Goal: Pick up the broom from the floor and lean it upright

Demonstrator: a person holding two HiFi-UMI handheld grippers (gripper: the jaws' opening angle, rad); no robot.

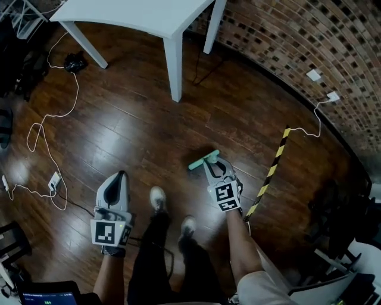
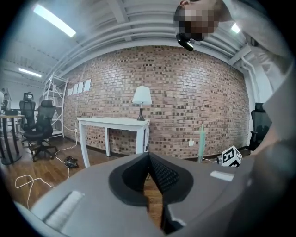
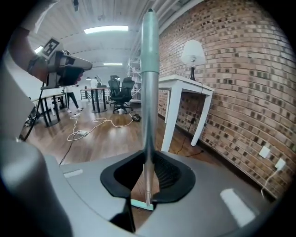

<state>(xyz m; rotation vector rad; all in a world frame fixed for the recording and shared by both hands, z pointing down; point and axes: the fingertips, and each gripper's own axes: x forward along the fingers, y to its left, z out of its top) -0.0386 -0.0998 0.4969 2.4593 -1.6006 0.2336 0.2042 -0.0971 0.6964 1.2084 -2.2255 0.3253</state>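
Mint-green broom (image 1: pixel 204 159), white table (image 1: pixel 149 18), yellow-and-black striped strip (image 1: pixel 272 170) (mottled brown brick wall (image 1: pixel 309 36))

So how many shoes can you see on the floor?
2. One white shoe is beside the left hand-held gripper; the second shoe is nearer the right hand-held gripper. No more seem hidden.
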